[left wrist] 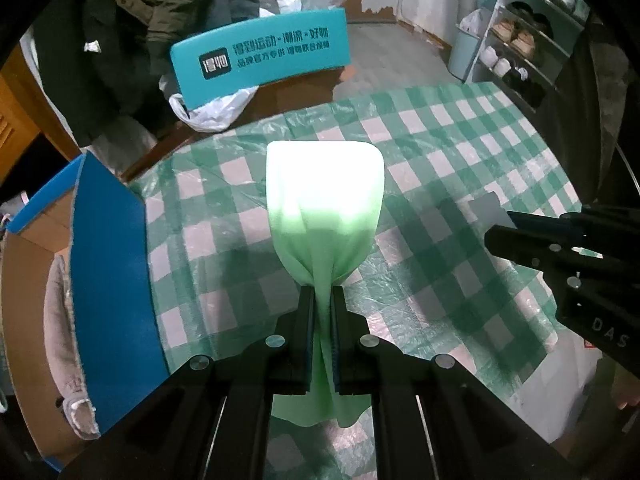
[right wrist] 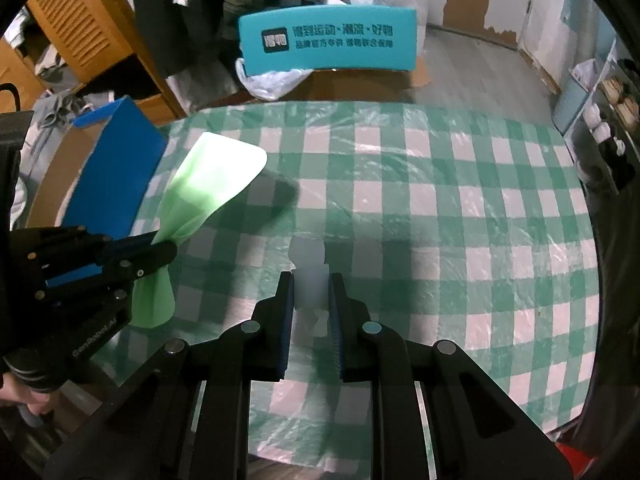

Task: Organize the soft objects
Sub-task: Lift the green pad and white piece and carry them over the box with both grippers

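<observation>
A light green cloth [left wrist: 324, 200] hangs bunched from my left gripper [left wrist: 322, 290], whose jaws are shut on its middle; its upper part fans out above the checked table and a tail droops below the fingers. The right wrist view shows the same green cloth [right wrist: 212, 180] and left gripper [right wrist: 164, 242] at the left. My right gripper [right wrist: 311, 276] is shut on a small pale whitish soft piece [right wrist: 307, 260], held above the table. In the left wrist view the right gripper [left wrist: 498, 226] enters from the right with the pale piece [left wrist: 490, 206] at its tip.
A green-and-white checked tablecloth [right wrist: 440, 220] under clear plastic covers the table. A cardboard box with a blue flap [left wrist: 112, 280] stands at the table's left edge, holding a grey soft item [left wrist: 60, 340]. Beyond the table are a teal chair back [left wrist: 260, 56], plastic bags and a shoe rack [left wrist: 520, 48].
</observation>
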### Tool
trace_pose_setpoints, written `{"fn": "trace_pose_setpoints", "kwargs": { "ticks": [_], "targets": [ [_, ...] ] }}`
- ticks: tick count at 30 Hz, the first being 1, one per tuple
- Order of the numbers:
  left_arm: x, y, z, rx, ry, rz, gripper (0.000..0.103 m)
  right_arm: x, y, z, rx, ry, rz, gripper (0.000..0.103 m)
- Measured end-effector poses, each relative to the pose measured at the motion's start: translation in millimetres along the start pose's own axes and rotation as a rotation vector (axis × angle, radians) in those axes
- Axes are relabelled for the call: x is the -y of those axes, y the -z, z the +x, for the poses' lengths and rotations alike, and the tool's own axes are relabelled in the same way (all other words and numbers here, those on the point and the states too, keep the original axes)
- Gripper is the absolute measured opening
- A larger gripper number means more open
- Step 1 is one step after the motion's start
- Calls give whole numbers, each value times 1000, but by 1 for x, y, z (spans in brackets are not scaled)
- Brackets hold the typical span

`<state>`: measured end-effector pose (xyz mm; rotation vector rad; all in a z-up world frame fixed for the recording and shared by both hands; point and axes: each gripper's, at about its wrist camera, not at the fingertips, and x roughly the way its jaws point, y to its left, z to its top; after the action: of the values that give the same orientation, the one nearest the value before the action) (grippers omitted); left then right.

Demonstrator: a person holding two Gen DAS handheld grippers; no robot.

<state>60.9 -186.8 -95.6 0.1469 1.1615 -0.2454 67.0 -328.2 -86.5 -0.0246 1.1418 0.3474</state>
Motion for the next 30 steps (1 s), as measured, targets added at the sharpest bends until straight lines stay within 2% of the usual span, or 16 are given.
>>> {"fn": "trace_pose_setpoints", "kwargs": {
  "ticks": [14, 30],
  "targets": [
    [-26, 13, -40, 62, 5, -36, 7, -34, -13, -21, 49, -23, -42, 16],
    [-76, 35, -77, 110, -25, -106, 7, -96, -33, -29, 77, -73, -122, 16]
  ]
}}
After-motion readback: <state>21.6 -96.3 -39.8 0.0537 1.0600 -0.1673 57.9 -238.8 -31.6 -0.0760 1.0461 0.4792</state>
